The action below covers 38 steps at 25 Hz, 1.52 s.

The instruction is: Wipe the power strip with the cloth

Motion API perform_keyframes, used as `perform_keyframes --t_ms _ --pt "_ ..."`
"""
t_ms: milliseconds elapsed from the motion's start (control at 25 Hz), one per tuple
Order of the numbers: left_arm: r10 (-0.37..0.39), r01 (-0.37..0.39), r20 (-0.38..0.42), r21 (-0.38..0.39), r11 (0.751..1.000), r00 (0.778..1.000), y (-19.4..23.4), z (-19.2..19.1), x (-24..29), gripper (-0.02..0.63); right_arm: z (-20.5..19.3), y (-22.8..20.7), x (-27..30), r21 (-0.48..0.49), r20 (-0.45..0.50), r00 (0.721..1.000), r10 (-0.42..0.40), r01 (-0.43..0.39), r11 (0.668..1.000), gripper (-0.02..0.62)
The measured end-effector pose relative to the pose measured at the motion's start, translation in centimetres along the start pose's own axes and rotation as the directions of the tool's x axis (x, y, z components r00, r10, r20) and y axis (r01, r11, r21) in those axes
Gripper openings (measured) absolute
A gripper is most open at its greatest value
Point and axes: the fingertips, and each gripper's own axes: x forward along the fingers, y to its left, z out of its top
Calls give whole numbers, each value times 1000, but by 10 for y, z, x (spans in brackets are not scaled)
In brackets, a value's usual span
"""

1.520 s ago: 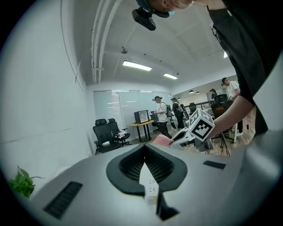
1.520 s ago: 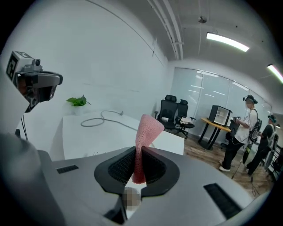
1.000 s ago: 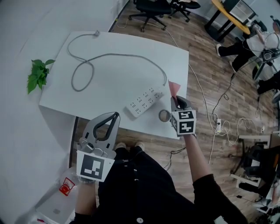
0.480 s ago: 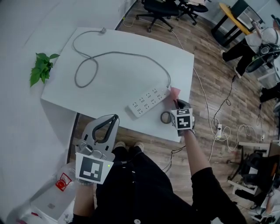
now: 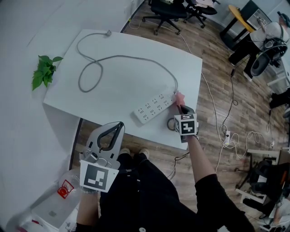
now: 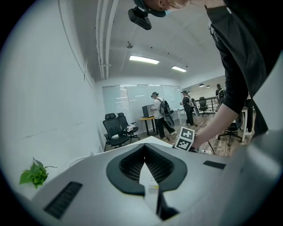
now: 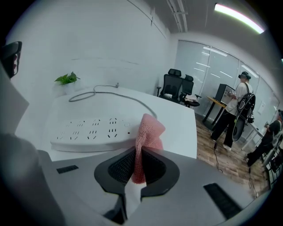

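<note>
A white power strip (image 5: 152,107) lies on the white table (image 5: 118,77), its grey cable (image 5: 129,58) looping to the far left. My right gripper (image 5: 180,107) is shut on a pink cloth (image 5: 180,98), which hangs right at the strip's cable end. In the right gripper view the pink cloth (image 7: 146,137) sticks up between the jaws, just in front of the power strip (image 7: 95,132). My left gripper (image 5: 118,124) is held off the table's near edge, jaws closed with nothing between them (image 6: 145,161).
A roll of tape (image 5: 171,123) lies on the table beside my right gripper. A green plant (image 5: 44,71) sits at the table's left. Office chairs (image 5: 165,9) stand beyond the far edge. Cables (image 5: 229,131) trail over the wooden floor at the right.
My right gripper has carried the pink cloth forward and down, from the table's near edge to the strip's cable end. The left gripper has stayed put.
</note>
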Motion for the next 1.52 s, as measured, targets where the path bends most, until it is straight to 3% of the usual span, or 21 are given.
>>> perform_keyframes --t_ms 920,1520 --pt "-9 9 17 9 1000 1000 6 0 -4 14 1 72 -11 -65 6 992 125 -124 990 49" --pt "-1 1 24 4 1000 1000 5 1 -8 14 -8 148 -31 -106 4 962 272 -270 957 49"
